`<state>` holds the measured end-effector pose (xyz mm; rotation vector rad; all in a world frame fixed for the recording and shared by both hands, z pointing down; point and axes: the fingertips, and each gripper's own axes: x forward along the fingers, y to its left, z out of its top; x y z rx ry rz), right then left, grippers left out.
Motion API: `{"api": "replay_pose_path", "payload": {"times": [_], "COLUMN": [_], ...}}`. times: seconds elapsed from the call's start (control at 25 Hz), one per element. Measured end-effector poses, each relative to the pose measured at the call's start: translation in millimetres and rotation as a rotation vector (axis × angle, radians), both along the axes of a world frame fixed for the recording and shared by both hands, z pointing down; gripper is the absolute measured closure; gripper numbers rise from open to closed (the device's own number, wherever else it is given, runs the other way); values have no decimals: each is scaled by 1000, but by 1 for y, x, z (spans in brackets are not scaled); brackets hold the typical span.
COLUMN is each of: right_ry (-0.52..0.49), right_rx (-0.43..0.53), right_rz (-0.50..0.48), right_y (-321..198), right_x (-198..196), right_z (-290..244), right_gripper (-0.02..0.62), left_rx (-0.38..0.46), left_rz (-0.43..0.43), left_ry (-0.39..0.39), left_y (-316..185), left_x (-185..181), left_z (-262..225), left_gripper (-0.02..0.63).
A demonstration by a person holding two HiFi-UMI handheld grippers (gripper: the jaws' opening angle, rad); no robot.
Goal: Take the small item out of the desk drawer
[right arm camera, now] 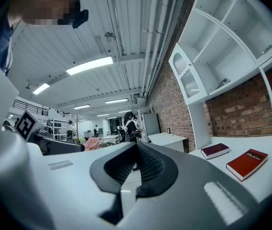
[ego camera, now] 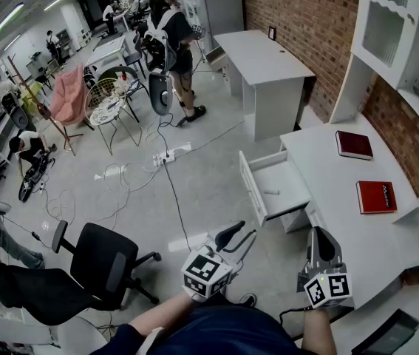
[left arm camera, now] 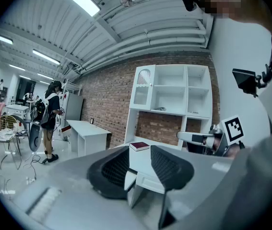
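The desk drawer (ego camera: 252, 187) stands pulled out from the white desk (ego camera: 342, 205), and a small pale item (ego camera: 270, 192) lies on its floor. My left gripper (ego camera: 237, 239) hovers short of the drawer's near end, open with nothing between its fingers; through the gap in the left gripper view (left arm camera: 139, 166) I see the white drawer front. My right gripper (ego camera: 321, 241) is over the desk's near edge to the right of the drawer, jaws together and empty, as the right gripper view (right arm camera: 136, 164) also shows.
Two red books (ego camera: 354, 145) (ego camera: 376, 197) lie on the desk under a white shelf unit (ego camera: 401, 43). A black office chair (ego camera: 94, 266) stands at the left. A power strip and cables (ego camera: 166, 156) cross the floor. Another white desk (ego camera: 264, 65) and people are farther off.
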<state>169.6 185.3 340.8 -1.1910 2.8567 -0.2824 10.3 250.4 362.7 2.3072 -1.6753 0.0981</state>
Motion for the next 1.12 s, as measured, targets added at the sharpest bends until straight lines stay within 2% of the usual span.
{"api": "replay_pose_path", "payload": {"times": [0.16, 0.28, 0.44, 0.6, 0.84, 1.12], "right_ry": [-6, 6, 51, 36, 57, 85], "right_rx": [38, 45, 36, 44, 66, 35], "right_rz": [-14, -2, 43, 79, 141, 183], "right_y": [-4, -7, -1, 1, -3, -4], "right_x": [-21, -28, -24, -31, -56, -81], "right_z": [2, -1, 1, -6, -16, -16], "right_gripper": [594, 594, 594, 594, 592, 592], "left_rx": [42, 48, 46, 74, 112, 95], "left_rz": [-41, -73, -49, -31, 10, 47], "left_ry": [-25, -13, 7, -4, 4, 42], "left_y": [11, 12, 15, 9, -7, -16], "left_x": [-30, -47, -54, -69, -101, -131], "left_z": [3, -3, 4, -4, -8, 4], "left_gripper": [457, 457, 459, 459, 459, 459]}}
